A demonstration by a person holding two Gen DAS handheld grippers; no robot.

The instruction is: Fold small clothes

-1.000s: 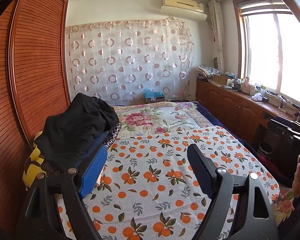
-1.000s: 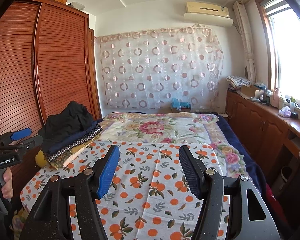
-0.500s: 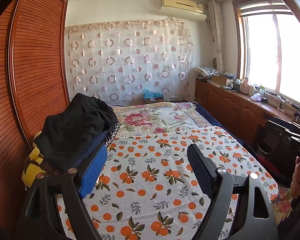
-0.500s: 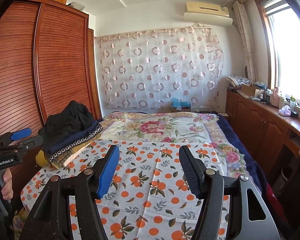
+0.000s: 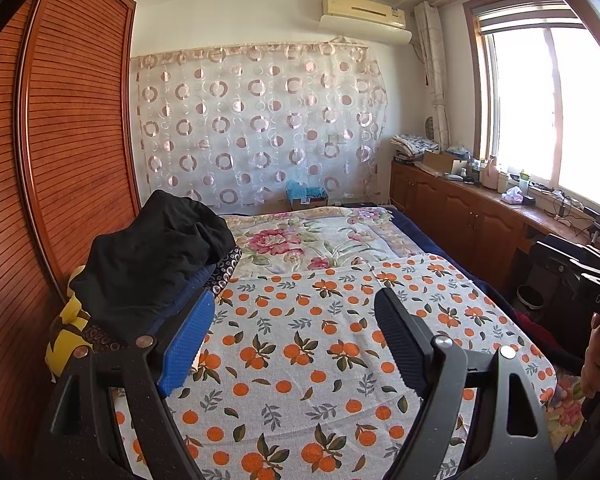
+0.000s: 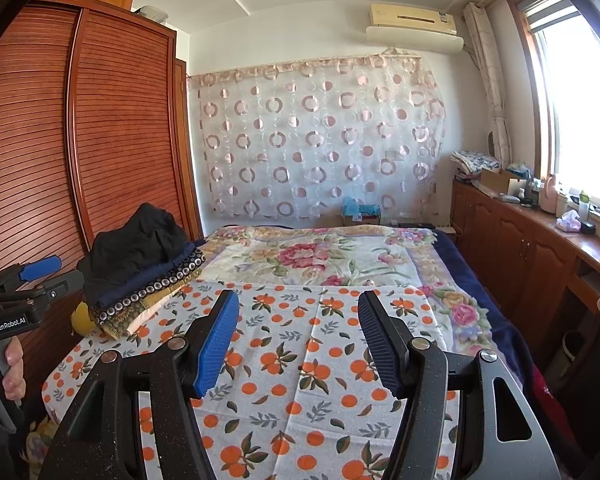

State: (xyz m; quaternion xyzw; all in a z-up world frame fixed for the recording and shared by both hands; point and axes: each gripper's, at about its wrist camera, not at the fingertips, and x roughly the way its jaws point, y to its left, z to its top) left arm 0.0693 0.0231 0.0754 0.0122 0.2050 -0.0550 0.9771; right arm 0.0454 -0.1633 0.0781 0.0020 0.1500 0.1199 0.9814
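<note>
My left gripper [image 5: 290, 340] hovers above the bed [image 5: 300, 360], jaws spread, nothing between them. My right gripper [image 6: 296, 338] hovers above the bed likewise, jaws spread and empty. The clothes pile [image 6: 140, 268], black garment [image 5: 152, 256] on top, lies at the bed's left edge, against the wardrobe [image 6: 120, 128].

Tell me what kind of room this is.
A home bedroom: a bed with an orange-print sheet, a louvred wooden wardrobe beside it, and a pile of clothes on the bed.
</note>
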